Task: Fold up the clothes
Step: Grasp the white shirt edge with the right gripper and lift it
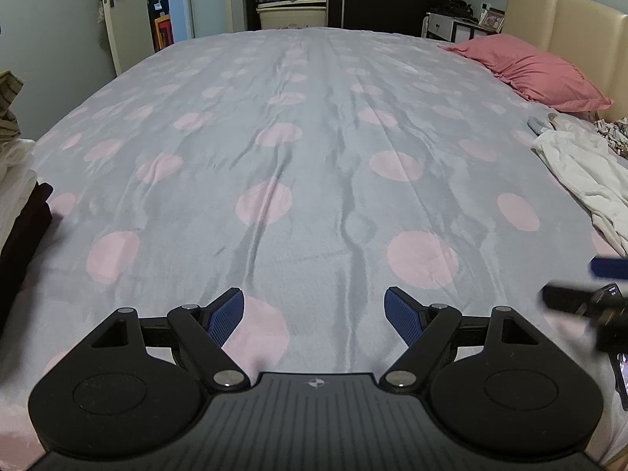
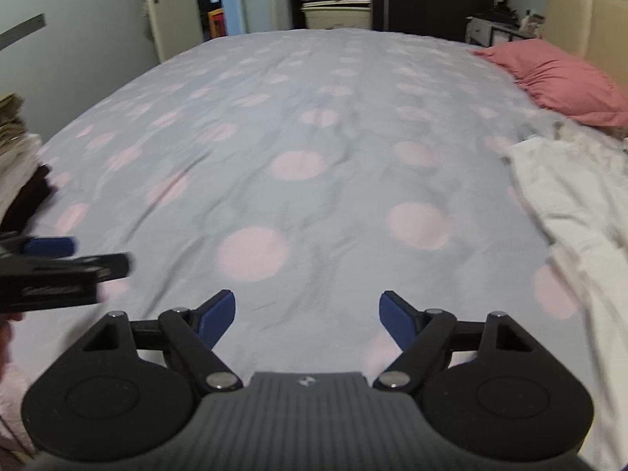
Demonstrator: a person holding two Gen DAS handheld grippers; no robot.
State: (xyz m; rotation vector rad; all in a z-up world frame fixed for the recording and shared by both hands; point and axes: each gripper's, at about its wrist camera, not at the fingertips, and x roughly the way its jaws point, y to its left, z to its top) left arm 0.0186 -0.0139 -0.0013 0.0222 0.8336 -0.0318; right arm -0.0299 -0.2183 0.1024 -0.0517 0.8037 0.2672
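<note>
Both grippers are hanging wide open and empty over the near edge of the bed: my left gripper [image 1: 314,316] and my right gripper [image 2: 307,316] are each showing a clear gap between their blue pads, with nothing but bedspread [image 1: 314,137] between them. I am seeing the right gripper's fingers blurred at the right edge of the left view, so the two tools are sitting just beside each other.

Nearest the work, the white garment [image 2: 569,204] is lying crumpled along the right side of the bed, well apart from the left gripper and nearer the right one. On the left side, a stack of folded clothes [image 1: 15,180] is resting at the bed's edge. Farther back, a pink pillow [image 1: 533,70] is leaning near the headboard [image 1: 569,23], with a patterned heap of cloth [image 1: 612,133] beside it.

I am judging that no garment is yet in hand, so the next reach is toward the white one. The risk I am weighing: the pads pinching the loose, wrinkled bedspread along with the garment, dragging the cover. Grabbing a bunched middle instead of an edge would lift a tangle that will not spread flat. The right view is blurring, so aiming from it is unreliable.
</note>
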